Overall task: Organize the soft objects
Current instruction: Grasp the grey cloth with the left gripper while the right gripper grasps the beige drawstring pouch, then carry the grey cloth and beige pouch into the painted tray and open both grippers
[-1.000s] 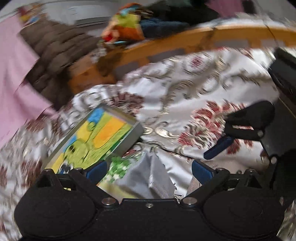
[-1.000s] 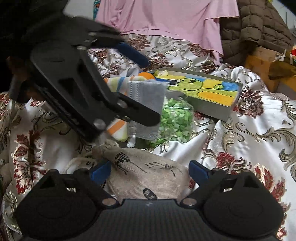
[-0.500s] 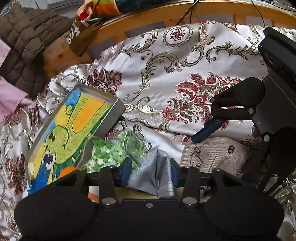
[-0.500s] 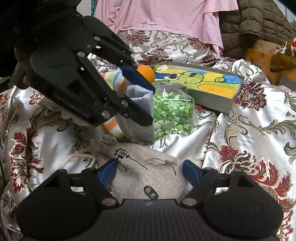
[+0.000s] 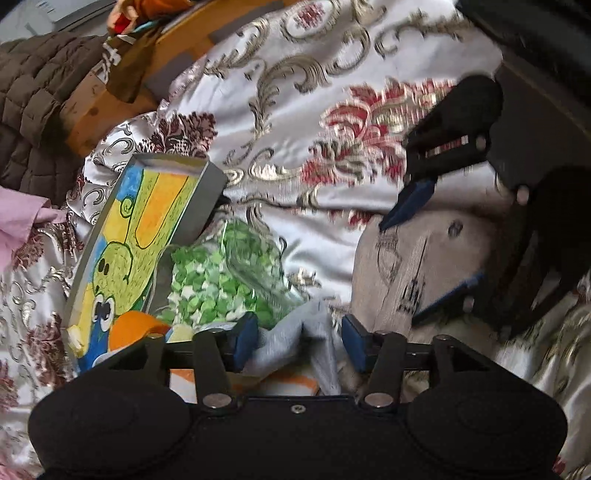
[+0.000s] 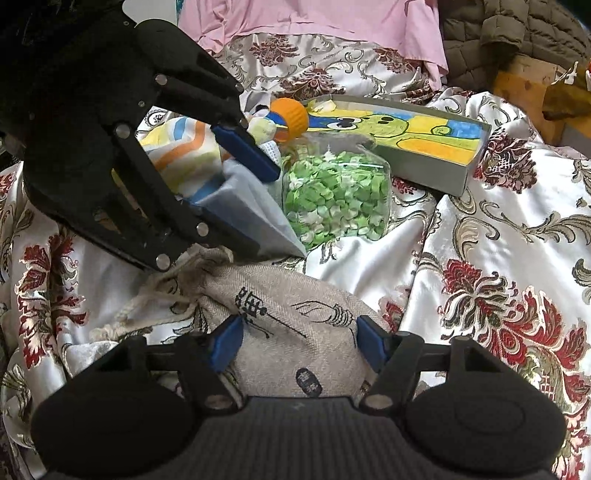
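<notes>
A crumpled grey cloth (image 5: 295,332) sits between the blue pads of my left gripper (image 5: 299,341). The pads touch it on both sides while the jaws ease slightly apart. In the right wrist view the left gripper (image 6: 266,210) holds that cloth (image 6: 275,227) just above a beige drawstring pouch (image 6: 295,306) printed with black drawings. My right gripper (image 6: 299,343) is closing on the pouch, its pads pressing into both flanks. From the left wrist view, the right gripper (image 5: 400,271) straddles the pouch (image 5: 406,254).
A clear bag of green pieces (image 6: 332,192) lies beside a shallow box with a green cartoon picture (image 6: 406,129). A striped soft toy (image 6: 181,147) with an orange cap is behind the left gripper. Pink fabric (image 6: 314,18), a brown quilted jacket (image 6: 517,37) and a wooden frame (image 5: 110,103) border the floral bedspread (image 6: 498,258).
My left gripper dropped onto the grey cloth and its jaws closed from wide apart onto it. The right gripper's pads drew inward onto the beige pouch.
</notes>
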